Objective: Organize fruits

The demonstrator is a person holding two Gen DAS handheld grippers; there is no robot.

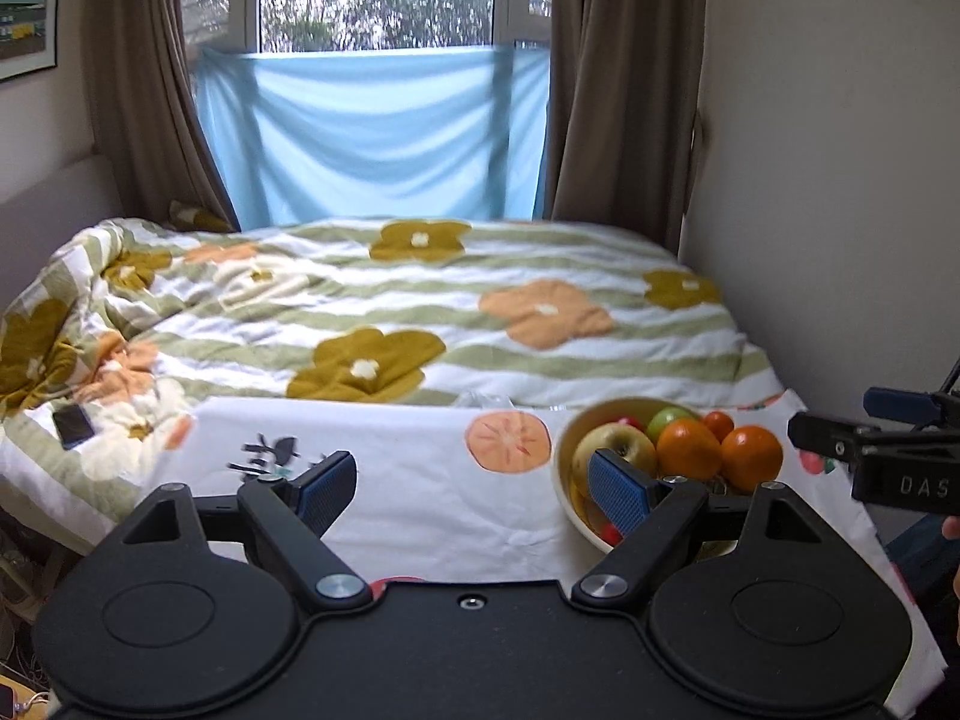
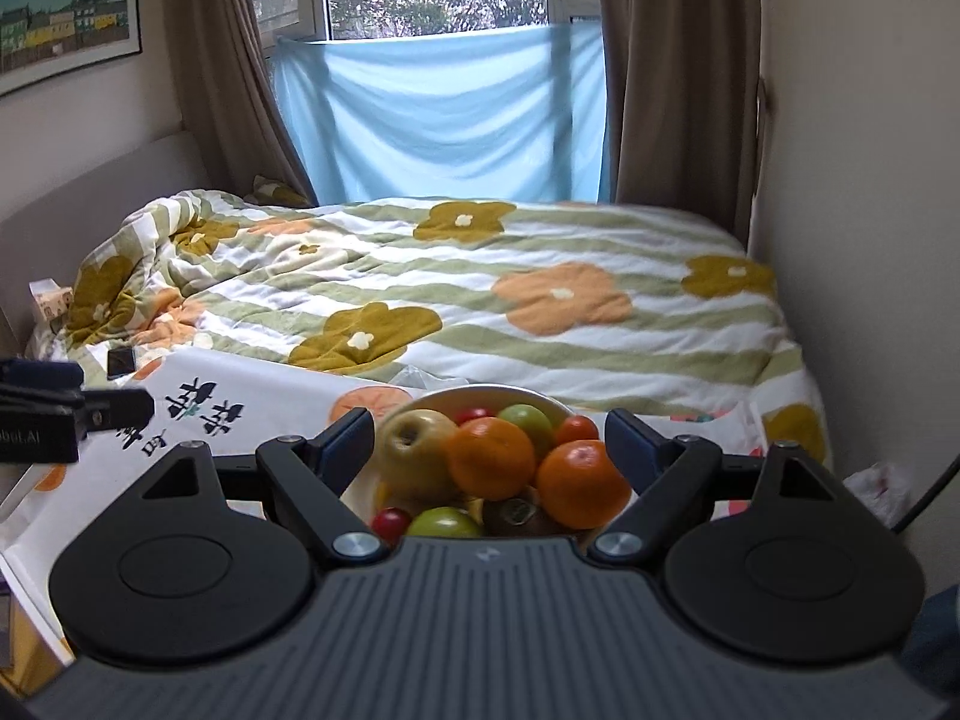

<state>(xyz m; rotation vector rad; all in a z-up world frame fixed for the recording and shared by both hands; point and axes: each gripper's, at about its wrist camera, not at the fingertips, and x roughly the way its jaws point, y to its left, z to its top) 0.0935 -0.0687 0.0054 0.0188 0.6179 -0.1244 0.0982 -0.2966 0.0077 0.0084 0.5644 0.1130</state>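
Bedroom light falls on a printed white cloth [image 1: 420,498] spread at the foot of the bed, and that is your work surface. Your right gripper [image 2: 486,450] stands wide and empty, its jaws framing the fruit bowl [image 2: 540,399] straight ahead and just below; the yellow apple [image 2: 414,450] sits nearest its left finger, two oranges [image 2: 492,456] beside it. Your left gripper [image 1: 474,486] is also wide and holds nothing, but it looks at bare cloth, with the bowl off to its right behind one finger. So the right hand is the nearer one, I judge; the fruit is round, with no long axis to line up.
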